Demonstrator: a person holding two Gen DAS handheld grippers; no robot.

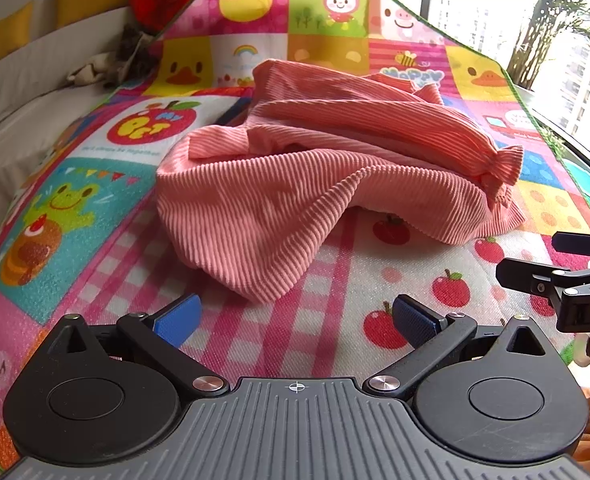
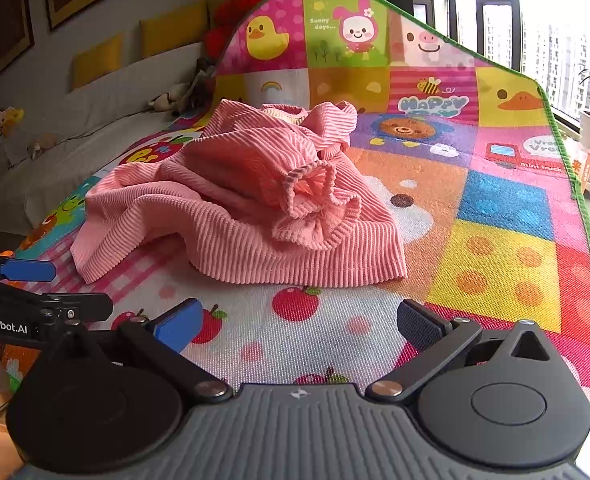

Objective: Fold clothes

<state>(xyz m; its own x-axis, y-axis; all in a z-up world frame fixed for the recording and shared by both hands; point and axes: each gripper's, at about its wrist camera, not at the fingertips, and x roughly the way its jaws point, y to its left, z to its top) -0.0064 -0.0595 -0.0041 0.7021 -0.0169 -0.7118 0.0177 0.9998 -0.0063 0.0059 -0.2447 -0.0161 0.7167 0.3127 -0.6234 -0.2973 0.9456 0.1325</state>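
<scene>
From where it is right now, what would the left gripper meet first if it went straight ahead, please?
Probably the near hem of the crumpled pink ribbed garment; the open left gripper has only bare play mat before it, though depth is uncertain.

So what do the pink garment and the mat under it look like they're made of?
The pink garment looks like a soft ribbed knit or corduroy-like fabric: fine parallel ridges run all over it, the finish is matte, and it slumps in loose folds. The mat looks like printed foam or woven plastic: a fine grid texture shows under bright cartoon squares, with a green bound edge. Neither can be told for certain.
</scene>
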